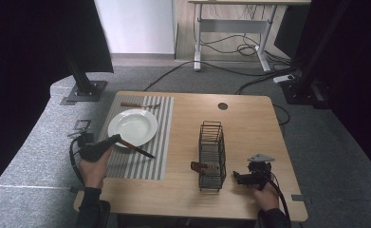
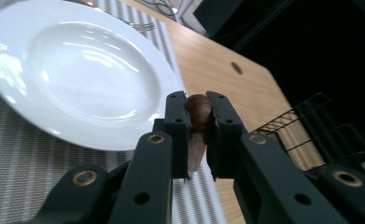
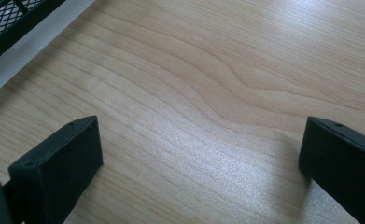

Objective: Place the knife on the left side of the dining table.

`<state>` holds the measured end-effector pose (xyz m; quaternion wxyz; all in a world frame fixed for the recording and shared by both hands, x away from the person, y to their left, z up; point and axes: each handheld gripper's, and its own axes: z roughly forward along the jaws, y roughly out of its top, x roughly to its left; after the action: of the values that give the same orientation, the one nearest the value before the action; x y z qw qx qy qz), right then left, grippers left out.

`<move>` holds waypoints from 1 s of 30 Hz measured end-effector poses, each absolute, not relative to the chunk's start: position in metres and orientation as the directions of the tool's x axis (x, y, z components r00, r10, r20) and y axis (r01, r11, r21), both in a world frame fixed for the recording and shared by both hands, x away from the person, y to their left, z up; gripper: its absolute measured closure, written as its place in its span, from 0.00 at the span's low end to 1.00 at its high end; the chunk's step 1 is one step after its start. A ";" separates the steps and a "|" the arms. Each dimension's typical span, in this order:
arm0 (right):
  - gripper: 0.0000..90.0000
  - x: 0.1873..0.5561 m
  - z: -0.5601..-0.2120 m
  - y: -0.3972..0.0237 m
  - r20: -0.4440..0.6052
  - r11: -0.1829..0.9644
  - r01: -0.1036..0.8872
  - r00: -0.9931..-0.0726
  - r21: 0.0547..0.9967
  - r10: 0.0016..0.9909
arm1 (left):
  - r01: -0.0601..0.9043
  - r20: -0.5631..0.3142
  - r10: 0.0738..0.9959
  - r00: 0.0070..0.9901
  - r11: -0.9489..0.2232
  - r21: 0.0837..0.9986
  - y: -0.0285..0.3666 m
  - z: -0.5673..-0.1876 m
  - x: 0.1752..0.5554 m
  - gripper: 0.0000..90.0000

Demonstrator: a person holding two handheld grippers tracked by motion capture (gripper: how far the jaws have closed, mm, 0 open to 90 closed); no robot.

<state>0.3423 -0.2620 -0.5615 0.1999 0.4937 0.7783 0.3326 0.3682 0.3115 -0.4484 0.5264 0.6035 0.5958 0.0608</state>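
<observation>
Left gripper clamped on brown knife handle, knife lying over striped placemat beside white plate, near table's left edge. Wire rack mid-table. Right gripper jaws wide apart, nothing between them, near front-right corner.

plate: plain white | placemat: grey-and-white stripes | knife: brown wooden handle, dark blade | table: light wood grain | rack: black wire | left gripper: black | right gripper: black | floor: grey carpet
</observation>
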 end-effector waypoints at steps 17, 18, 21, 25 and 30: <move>0.00 0.342 -0.562 -0.262 0.017 0.291 0.636 -0.432 0.715 0.902 | 0.630 -0.401 0.880 0.254 0.164 0.759 0.325 -0.474 0.369 0.71; 0.00 0.342 -0.562 -0.262 0.017 0.291 0.636 -0.432 0.715 0.902 | 0.630 -0.401 0.880 0.254 0.164 0.759 0.325 -0.474 0.369 0.70; 0.00 0.342 -0.562 -0.262 0.017 0.291 0.636 -0.432 0.715 0.902 | 0.622 -0.388 0.886 0.255 0.157 0.767 0.327 -0.481 0.370 0.68; 0.00 0.342 -0.562 -0.262 0.017 0.291 0.636 -0.432 0.715 0.902 | 0.613 -0.371 0.893 0.253 0.149 0.776 0.329 -0.488 0.371 0.65; 0.00 0.342 -0.562 -0.262 0.017 0.291 0.636 -0.432 0.715 0.902 | 0.611 -0.371 0.896 0.246 0.154 0.777 0.331 -0.494 0.373 0.62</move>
<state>0.3423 -0.2619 -0.5615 0.1999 0.4938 0.7782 0.3326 0.3730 0.3306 -0.4940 0.4719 0.6328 0.5951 0.1509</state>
